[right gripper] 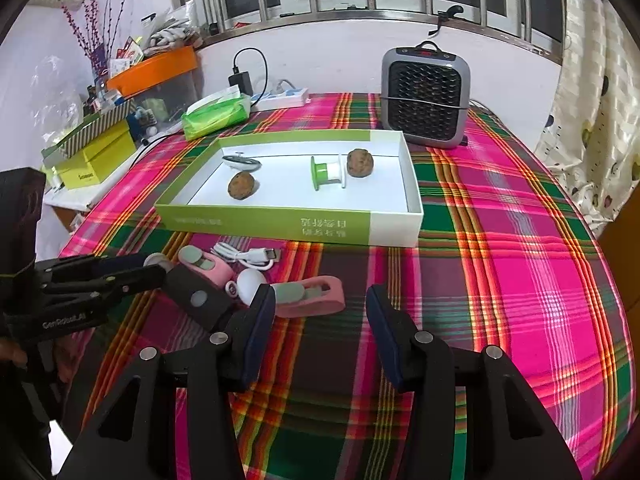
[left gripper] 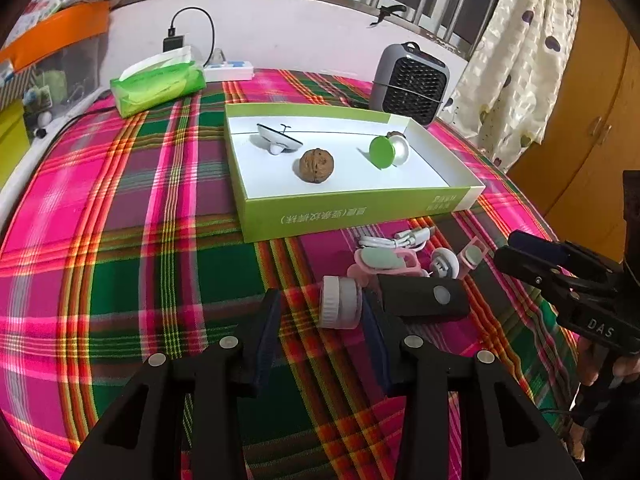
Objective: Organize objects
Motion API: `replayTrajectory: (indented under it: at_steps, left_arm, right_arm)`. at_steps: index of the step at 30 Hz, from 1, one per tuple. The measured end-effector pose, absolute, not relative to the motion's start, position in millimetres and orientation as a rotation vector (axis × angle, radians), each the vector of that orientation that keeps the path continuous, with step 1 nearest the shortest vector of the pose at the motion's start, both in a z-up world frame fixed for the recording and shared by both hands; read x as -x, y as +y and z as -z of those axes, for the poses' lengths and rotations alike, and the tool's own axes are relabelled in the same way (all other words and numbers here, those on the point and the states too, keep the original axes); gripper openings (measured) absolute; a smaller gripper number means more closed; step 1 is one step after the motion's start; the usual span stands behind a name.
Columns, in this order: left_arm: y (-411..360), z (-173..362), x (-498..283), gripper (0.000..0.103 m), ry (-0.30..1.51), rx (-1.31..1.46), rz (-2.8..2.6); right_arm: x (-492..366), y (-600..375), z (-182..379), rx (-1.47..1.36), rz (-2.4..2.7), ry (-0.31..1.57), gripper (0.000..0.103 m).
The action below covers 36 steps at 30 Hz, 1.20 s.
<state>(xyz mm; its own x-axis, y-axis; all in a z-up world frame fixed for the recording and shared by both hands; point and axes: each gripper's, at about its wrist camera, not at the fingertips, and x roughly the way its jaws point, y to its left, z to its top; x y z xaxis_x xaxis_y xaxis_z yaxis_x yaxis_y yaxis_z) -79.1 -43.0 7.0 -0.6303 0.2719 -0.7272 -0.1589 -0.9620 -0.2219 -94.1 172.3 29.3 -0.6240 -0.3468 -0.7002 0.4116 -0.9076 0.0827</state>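
Carefully Now: Picking the Next Small Thing for the Box

Evidently the step in hand is a pickup from the loose pile on the pink-and-green plaid tablecloth (left gripper: 120,240). The left gripper (left gripper: 318,312) stands spread and empty, its dark padded fingers either side of a small pink-and-white round capped pot (left gripper: 340,307) lying on its side, just beside a black oblong device with a grey button (left gripper: 424,298). The right gripper (right gripper: 320,312) is likewise spread with nothing between its fingers, near a pink plastic clip (right gripper: 312,300).

To do this well, I would centre the pot between the pads, keep clear of the black device, close gently since the pot may roll, then carry it to the shallow green-and-white cardboard box (left gripper: 360,210), which already holds a brown wrinkled walnut (left gripper: 316,165).
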Motion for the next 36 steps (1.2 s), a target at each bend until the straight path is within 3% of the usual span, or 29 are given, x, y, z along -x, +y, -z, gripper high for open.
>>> replayTrajectory:
  at_steps: [12, 20, 36]
  left_arm:
    - [-40.9, -5.9, 92.3, 0.037, -0.201, 1.23, -2.646]
    - [-46.1, -4.5, 93.9, 0.021, -0.239, 1.231, -2.65]
    - [-61.8, -4.3, 88.7, 0.021, -0.268, 1.24, -2.686]
  right_arm:
    - [91.4, 165.7, -29.1, -1.047, 2.483, 0.144, 0.049]
    - [87.0, 153.8, -25.8, -1.041, 2.418, 0.17, 0.049]
    - [79.7, 130.2, -17.7, -1.031, 2.28, 0.194, 0.048]
